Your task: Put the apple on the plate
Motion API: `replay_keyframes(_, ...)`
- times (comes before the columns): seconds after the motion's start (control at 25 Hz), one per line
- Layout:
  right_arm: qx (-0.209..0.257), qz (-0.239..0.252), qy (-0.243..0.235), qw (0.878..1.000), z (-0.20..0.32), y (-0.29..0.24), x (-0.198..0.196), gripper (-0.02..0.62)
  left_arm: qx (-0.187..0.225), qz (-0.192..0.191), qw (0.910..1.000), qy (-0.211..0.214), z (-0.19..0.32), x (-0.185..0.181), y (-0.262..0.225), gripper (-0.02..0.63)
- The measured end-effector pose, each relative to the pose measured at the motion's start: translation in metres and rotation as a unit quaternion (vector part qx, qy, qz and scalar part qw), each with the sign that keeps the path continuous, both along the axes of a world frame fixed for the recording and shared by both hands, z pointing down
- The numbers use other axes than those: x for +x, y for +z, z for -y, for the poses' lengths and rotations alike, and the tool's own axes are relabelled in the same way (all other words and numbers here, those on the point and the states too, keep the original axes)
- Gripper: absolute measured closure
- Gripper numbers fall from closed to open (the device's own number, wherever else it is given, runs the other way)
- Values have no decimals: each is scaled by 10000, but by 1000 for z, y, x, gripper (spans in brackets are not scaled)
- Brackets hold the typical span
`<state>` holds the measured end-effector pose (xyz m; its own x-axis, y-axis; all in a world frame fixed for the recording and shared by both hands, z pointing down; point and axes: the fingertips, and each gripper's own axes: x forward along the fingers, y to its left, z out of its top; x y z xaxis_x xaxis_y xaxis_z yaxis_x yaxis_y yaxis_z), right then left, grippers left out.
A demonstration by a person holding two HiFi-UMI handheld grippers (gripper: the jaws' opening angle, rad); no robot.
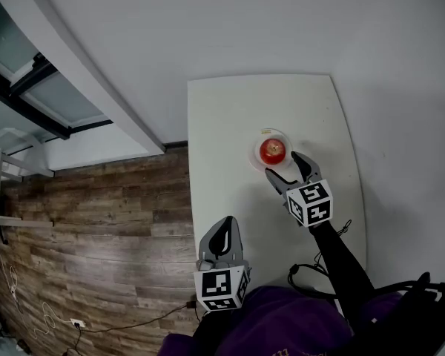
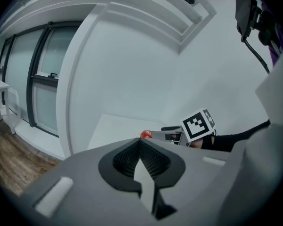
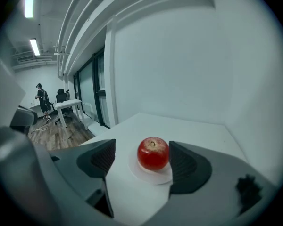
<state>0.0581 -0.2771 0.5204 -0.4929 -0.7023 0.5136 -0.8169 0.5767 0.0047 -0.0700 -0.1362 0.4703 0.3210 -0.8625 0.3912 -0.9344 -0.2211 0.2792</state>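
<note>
Apple (image 1: 273,151) already on plate (image 1: 257,155), dead ahead of my right hand-held gripper (image 1: 283,164), jaws spread, nothing pinched. Left hand-held gripper (image 1: 222,227) pressed together, well back.

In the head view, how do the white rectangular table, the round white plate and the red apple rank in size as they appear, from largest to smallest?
1. white rectangular table: by far the largest.
2. round white plate: small, its rim shows around the apple.
3. red apple: smallest, sitting on the plate.
</note>
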Motion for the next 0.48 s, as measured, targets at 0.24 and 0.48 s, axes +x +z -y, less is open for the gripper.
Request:
replay_keyframes(0.24, 15, 167, 107, 9998, -26, -17, 3, 229, 114, -51, 9999, -12, -6, 1, -9, 600)
replay_keyframes(0.48, 284, 316, 361, 9984, -50, -43, 12, 514, 274, -62, 9996, -13, -13, 2, -21, 600)
